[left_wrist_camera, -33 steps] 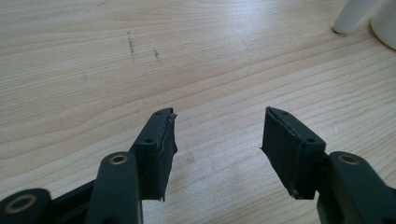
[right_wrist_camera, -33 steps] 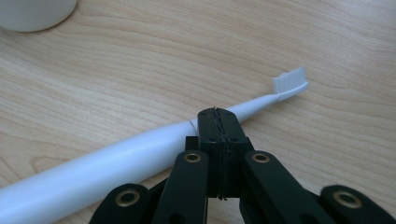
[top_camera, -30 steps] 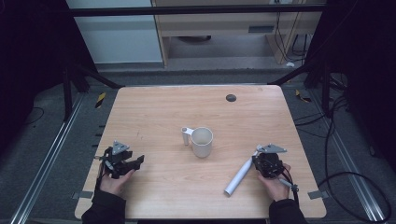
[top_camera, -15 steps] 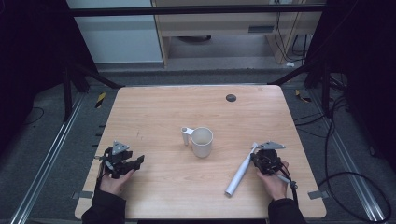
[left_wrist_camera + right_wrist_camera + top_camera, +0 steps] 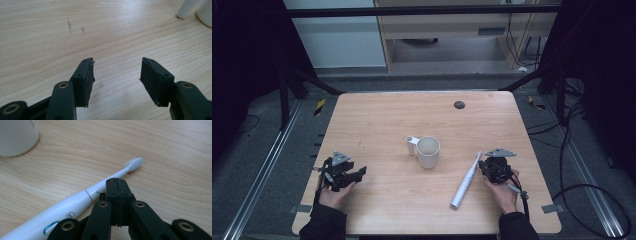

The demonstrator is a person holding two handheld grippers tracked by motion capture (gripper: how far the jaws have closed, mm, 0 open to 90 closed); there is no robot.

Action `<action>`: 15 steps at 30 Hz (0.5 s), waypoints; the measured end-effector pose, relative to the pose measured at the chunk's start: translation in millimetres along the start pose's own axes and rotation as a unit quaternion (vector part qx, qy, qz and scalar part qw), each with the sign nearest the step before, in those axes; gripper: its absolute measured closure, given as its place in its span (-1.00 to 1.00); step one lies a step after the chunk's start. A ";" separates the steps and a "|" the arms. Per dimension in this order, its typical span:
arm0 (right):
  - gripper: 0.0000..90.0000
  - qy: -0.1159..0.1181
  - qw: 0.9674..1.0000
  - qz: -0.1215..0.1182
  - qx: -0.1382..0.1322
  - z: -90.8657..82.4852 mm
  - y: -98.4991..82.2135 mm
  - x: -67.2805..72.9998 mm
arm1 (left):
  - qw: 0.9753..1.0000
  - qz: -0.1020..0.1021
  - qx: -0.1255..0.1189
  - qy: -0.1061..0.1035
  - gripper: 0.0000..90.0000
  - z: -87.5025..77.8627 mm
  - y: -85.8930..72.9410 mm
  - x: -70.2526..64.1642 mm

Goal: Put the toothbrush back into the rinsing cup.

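Observation:
A white electric toothbrush (image 5: 466, 181) lies flat on the wooden table, right of centre, its brush head (image 5: 133, 164) pointing away from the person. My right gripper (image 5: 485, 163) rests just to the right of its neck; the jaws are shut with nothing between them (image 5: 116, 181). A white mug (image 5: 428, 151) stands upright at the table's middle, handle to the left. My left gripper (image 5: 360, 172) sits at the near left, pointing toward the mug. Its jaws stand open over bare wood (image 5: 117, 68).
A small black disc (image 5: 459, 104) sits in the table's far right part. The table's edge (image 5: 427, 233) runs close below both hands. The mug's handle and side (image 5: 186, 8) show at the top right of the left gripper view.
My right gripper has crept slightly away from the person, along the toothbrush's neck. The left gripper, mug and toothbrush have stayed put.

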State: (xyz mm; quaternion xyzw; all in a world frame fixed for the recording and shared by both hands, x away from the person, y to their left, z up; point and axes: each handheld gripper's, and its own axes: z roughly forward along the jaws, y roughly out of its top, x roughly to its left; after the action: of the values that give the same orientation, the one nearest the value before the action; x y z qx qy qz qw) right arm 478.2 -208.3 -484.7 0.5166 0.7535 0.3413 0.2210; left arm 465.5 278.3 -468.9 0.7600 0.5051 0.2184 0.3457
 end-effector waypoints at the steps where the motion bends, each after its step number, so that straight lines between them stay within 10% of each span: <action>1: 0.98 0.011 1.000 -0.003 -0.009 -5.2 1.8 2.5 | 1.000 0.000 0.000 0.000 -0.03 -0.3 -0.1 0.2; 15: 1.00 0.097 0.995 -0.024 -0.031 -25.8 4.3 35.5 | 1.000 0.001 -0.001 -0.002 -0.03 -1.2 -1.0 -0.1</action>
State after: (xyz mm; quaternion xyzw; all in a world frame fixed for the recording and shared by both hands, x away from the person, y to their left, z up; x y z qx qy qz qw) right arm 450.1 -181.7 -463.6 0.4558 0.7728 0.4072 0.1711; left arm 464.0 278.9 -468.8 0.7606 0.5038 0.2178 0.3468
